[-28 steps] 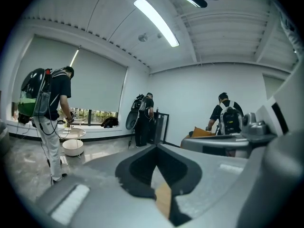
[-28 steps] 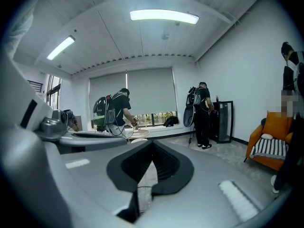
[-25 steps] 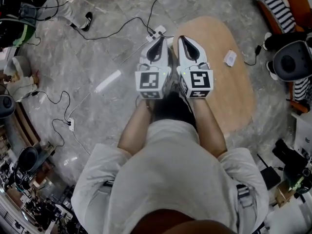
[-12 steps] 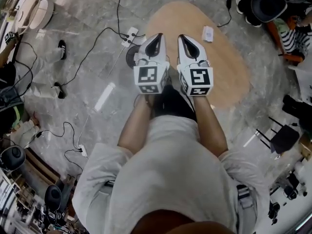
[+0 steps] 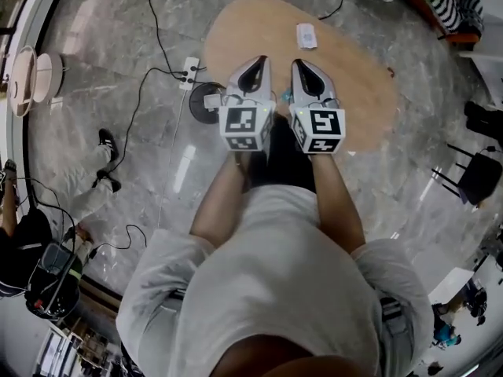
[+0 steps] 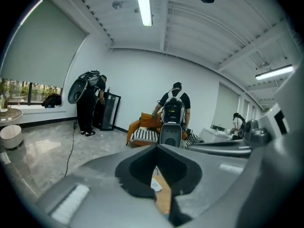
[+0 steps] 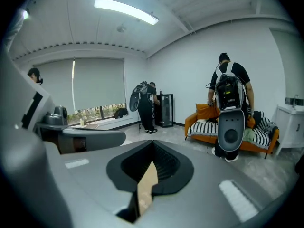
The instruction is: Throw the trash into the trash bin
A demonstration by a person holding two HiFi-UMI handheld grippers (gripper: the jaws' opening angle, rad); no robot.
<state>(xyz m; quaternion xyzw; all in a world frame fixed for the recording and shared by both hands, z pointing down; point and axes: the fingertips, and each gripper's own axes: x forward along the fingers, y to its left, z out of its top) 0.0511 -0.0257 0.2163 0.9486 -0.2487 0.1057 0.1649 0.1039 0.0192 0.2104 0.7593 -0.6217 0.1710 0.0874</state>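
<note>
White paper scrap (image 5: 306, 34) lies flat on the wooden tabletop's (image 5: 361, 100) far side, apart from both tongs. Left tongs (image 5: 254, 63) and right tongs (image 5: 304, 64) fully closed, empty — arrive like that and they'd likely just shove the thin scrap off. No bin visible.

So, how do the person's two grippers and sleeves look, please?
Both grippers, the left gripper and the right gripper, have pale grey shells with black lining inside the tapered jaws. Each carries a white cube printed with black square markers. No cables show on them. The person wears a light grey short-sleeved top, with dark straps near the shoulders.
</note>
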